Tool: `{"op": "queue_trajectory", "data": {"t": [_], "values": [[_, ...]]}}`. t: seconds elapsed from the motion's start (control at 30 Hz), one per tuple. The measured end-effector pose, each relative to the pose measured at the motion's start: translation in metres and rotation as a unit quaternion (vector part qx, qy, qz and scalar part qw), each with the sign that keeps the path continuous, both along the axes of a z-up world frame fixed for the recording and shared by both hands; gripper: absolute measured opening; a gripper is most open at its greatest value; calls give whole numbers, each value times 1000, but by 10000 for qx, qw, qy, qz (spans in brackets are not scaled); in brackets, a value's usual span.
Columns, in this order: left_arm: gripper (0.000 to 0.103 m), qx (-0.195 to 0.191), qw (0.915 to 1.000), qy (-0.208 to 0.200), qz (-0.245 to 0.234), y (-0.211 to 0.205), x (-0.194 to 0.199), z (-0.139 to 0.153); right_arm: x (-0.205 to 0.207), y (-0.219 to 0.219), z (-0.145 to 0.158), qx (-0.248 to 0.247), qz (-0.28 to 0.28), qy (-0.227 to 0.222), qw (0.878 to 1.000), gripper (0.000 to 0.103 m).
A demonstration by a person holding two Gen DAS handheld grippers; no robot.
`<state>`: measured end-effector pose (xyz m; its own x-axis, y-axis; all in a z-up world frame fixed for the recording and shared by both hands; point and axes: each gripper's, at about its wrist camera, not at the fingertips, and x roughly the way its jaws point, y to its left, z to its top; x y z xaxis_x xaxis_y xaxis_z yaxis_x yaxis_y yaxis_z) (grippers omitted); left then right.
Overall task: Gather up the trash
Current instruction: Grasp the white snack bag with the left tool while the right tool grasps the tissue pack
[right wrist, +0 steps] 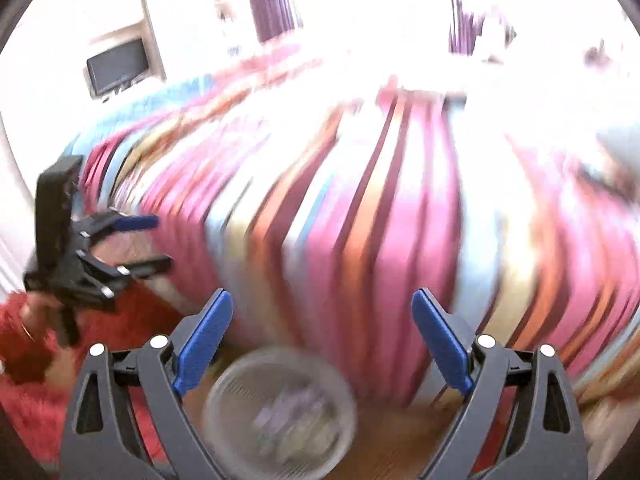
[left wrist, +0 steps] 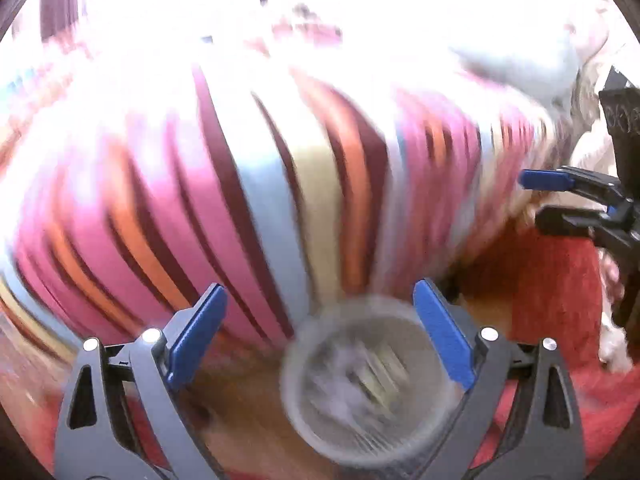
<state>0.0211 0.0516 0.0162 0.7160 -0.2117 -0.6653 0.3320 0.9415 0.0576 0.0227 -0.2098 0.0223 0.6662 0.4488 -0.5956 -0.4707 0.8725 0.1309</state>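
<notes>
Some trash already in the bin point(left wrist: 370, 388), standing on the floor beside the striped bed point(left wrist: 256, 184). Left tongs point(left wrist: 320, 336) and right tongs point(right wrist: 322, 340) both wide open, empty. No further trash discernible through blur.

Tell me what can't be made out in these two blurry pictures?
- Contents of the round grey ribbed bin: motion blur smears them in both views.
- Far end of the pink, orange and blue striped bedspread: window glare washes it out.
- Right tool in the left view: frame edge cuts it off.
</notes>
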Motion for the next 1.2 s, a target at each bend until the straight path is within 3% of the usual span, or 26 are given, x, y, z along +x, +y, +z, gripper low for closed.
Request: {"op": "queue_trajectory", "data": {"t": [0.03,0.1,0.17,0.23,0.33,0.47,0.6,0.9,0.93,0.97,1.0,1.07,1.2], "values": [[92,18,9999,-100,-2,2,7,6,19,-3,11,-129,-194,-302,9993,87],[92,-63,9986,-507,164,14,69,35,59,-6,24,-262,-451,-738,9959,87],[92,-398,9980,-421,268,22,121,46,107,-9,31,-233,-595,-853,9943,87],[92,-852,9950,-121,504,28,201,49,168,-9,35,-261,-841,-859,9924,87],[92,-976,9923,85,753,24,273,44,242,-11,35,-42,-926,-610,9938,87],[92,-975,9914,368,789,12,325,32,308,-4,33,-54,-847,-285,9960,87],[92,-926,9908,494,853,13,355,23,345,19,26,-532,-803,-240,9951,87],[92,-1026,9853,822,1087,-10,409,-7,389,45,-2,-868,-831,-27,9927,86],[92,-1004,9853,815,1115,-13,411,-9,391,48,-4,-977,-839,-69,9916,85],[90,-1039,9848,858,1097,-15,412,-12,391,49,-6,-1028,-837,-70,9912,73],[85,-1099,9840,885,1084,-15,412,-13,393,50,-8,-1043,-807,38,9913,52],[54,-1237,9818,887,1139,-15,412,-12,396,43,-8,-778,-892,259,9926,51],[45,-1370,9820,799,1029,-8,400,-7,381,30,-1,-397,-1006,168,9940,50]]}}
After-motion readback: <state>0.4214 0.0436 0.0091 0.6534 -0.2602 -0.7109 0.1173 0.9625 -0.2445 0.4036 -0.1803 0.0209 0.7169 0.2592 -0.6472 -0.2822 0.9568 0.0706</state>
